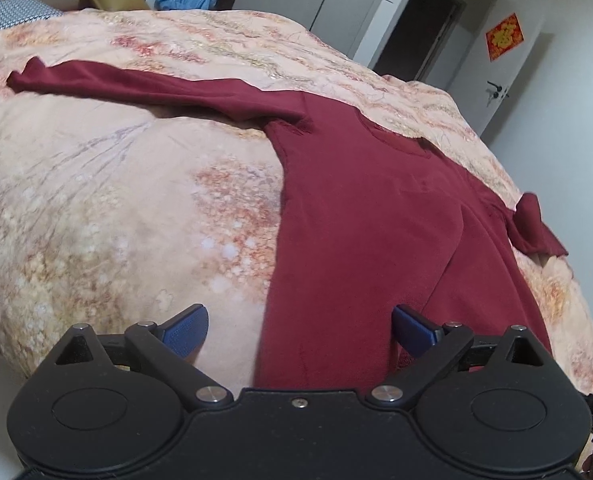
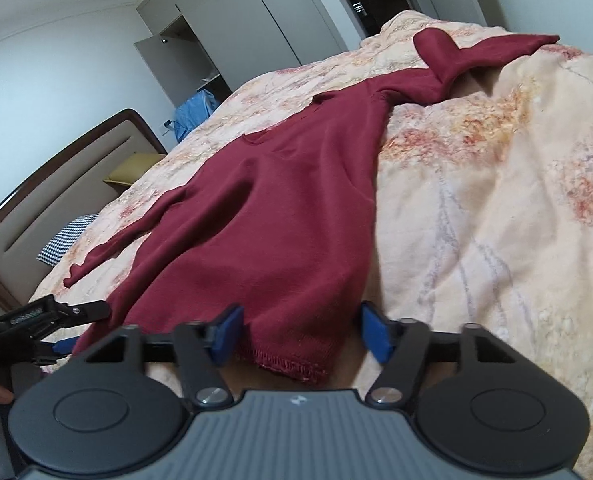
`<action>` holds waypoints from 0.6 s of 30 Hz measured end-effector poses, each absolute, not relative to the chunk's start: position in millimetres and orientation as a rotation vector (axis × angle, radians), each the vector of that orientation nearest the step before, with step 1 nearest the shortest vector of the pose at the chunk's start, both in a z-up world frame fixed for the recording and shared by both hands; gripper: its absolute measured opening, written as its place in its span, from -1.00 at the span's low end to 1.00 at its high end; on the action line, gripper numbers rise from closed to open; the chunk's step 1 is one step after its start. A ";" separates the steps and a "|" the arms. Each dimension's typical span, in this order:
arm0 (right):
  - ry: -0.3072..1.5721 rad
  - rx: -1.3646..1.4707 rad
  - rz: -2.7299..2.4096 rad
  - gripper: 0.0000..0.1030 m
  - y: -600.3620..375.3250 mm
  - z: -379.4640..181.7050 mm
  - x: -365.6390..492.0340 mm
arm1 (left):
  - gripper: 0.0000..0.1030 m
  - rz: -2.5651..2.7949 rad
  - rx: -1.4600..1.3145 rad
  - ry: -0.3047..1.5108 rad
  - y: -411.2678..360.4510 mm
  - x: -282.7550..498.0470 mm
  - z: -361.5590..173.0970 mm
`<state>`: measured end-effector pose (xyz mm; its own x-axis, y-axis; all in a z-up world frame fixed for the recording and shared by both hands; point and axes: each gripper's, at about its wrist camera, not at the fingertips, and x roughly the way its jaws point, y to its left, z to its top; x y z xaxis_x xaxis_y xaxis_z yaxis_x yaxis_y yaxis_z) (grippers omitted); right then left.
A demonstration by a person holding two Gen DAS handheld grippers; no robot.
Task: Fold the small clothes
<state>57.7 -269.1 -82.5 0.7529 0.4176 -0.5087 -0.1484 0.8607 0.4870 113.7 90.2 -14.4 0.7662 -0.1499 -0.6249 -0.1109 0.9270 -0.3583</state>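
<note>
On the floral peach bedspread (image 1: pixel 96 200), dark red knit sweater (image 1: pixel 356 220) lies unfolded, sleeves outstretched; left gripper (image 1: pixel 299 322) fingers spread; right gripper (image 2: pixel 298 330) fingers straddle its hem, not yet pinching; every fold remains.

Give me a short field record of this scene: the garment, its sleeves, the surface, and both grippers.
garment: dark red sweater, spread flat, hem nearest the cameras
sleeves: one stretched straight out; the other bent back on itself
surface: floral bedspread
left gripper: open, over the hem's left corner
right gripper: open, hem's right corner between its pads, not pinched
fold: not yet begun
</note>
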 end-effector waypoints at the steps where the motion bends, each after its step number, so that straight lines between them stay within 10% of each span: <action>1: 0.648 0.440 0.313 0.04 -270.4 -82.4 57.7 | 0.83 -0.027 -0.405 0.700 93.6 112.6 -14.5; 5: 0.645 0.435 0.303 -0.27 -273.5 -83.7 55.9 | 0.58 -0.101 -0.503 0.680 109.6 109.5 -17.9; 18: 0.642 0.437 0.311 -0.04 -269.3 -84.3 53.6 | 0.28 -0.122 -0.642 0.727 129.6 111.3 -24.0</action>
<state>53.6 -269.3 -84.3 0.7602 0.4080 -0.5056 -0.1431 0.8643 0.4822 111.3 129.6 -24.0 0.7492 -0.3185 -0.5808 -0.1122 0.8032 -0.5851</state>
